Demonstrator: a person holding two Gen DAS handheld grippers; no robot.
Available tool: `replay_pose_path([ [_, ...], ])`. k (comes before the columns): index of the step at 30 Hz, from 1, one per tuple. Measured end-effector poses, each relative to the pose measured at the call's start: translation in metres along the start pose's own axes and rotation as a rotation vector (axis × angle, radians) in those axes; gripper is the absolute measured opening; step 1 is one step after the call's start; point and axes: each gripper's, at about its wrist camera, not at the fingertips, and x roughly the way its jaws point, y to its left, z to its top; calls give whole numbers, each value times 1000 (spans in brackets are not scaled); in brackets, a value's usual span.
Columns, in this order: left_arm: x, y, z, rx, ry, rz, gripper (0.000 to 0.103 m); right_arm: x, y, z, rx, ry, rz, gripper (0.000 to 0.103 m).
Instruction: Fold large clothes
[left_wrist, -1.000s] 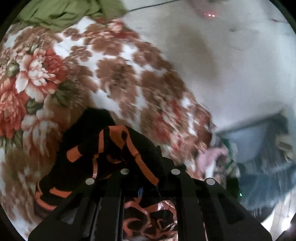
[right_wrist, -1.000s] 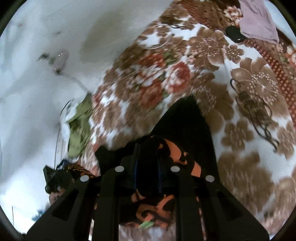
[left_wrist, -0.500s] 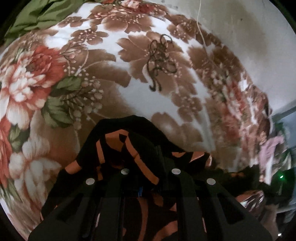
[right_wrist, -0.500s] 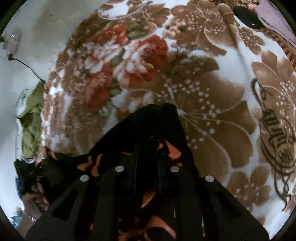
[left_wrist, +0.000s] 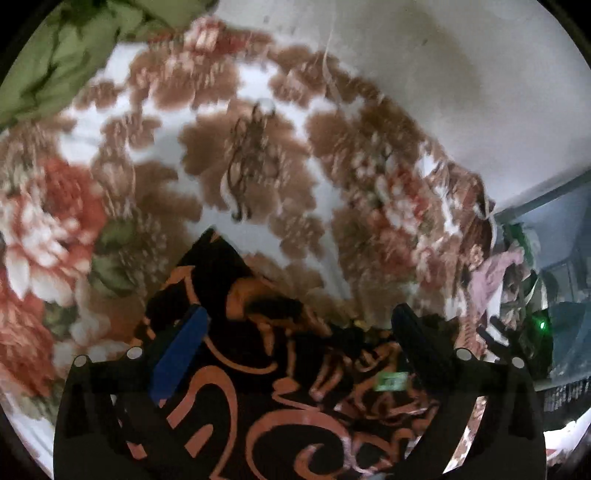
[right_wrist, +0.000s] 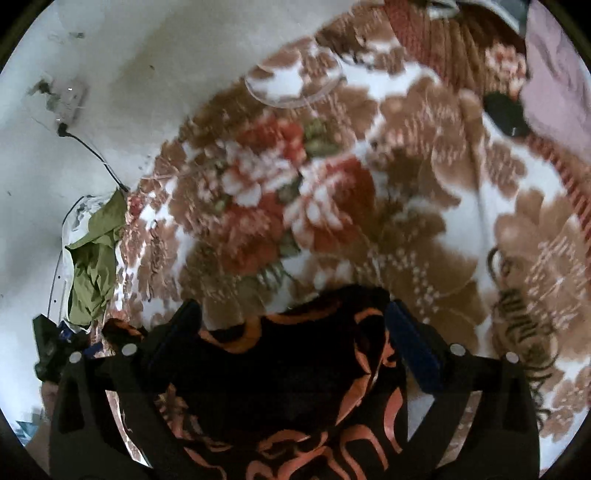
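Observation:
A black garment with orange swirl print (left_wrist: 258, 369) lies on a floral blanket (left_wrist: 258, 147). In the left wrist view my left gripper (left_wrist: 299, 325) has its jaws opening wide, and the cloth's edge lies loose between the blue-padded fingers (left_wrist: 177, 362), no pad pressing it. In the right wrist view the same black and orange garment (right_wrist: 295, 369) rests on the floral blanket (right_wrist: 332, 203). My right gripper (right_wrist: 295, 317) is likewise opening, the cloth lying free between its fingers (right_wrist: 413, 350).
A green cloth (left_wrist: 66, 44) lies at the blanket's far left; the green cloth (right_wrist: 96, 258) also shows by a white wall (right_wrist: 92, 55) with a cable. A pink cloth (right_wrist: 554, 74) and a black object (right_wrist: 506, 114) sit at the upper right. Clutter (left_wrist: 517, 288) lies past the blanket's right edge.
Both grippers were shut on the garment's edge and have sprung open, letting it drop onto the blanket. Both hands have moved across the blanket and sunk a little.

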Motion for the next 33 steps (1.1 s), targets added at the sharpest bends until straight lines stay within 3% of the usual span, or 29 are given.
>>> replay_pose_path([
  [2, -23, -20, -3, 67, -71, 48, 98, -21, 22, -6, -70, -42, -23, 99],
  [6, -34, -96, -70, 447, -162, 193, 98, -62, 100, -68, -362, -131, -118, 98],
  [7, -25, -114, -96, 537, -170, 221, 98, -57, 121, -93, -448, -111, -166, 98],
  [9, -4, -134, -132, 625, -159, 232, 98, -35, 138, -134, -536, -37, -228, 98],
  [12, 31, -152, -161, 633, -123, 196, 98, -6, 117, -161, -472, 56, -279, 98],
  [15, 59, -170, -165, 653, -118, 151, 98, 8, 78, -150, -350, 66, -327, 98],
  [18, 96, -184, -163, 711, -76, 190, 98, 29, 54, -131, -306, 100, -362, 98],
  [21, 127, -190, -155, 803, -50, 287, 98, 39, 56, -112, -348, 84, -376, 98],
  [29, 154, -150, -98, 755, -32, 327, 99, 66, 74, -50, -438, 55, -426, 98],
  [33, 157, -126, -74, 676, -39, 303, 99, 99, 60, -19, -461, 107, -484, 98],
])
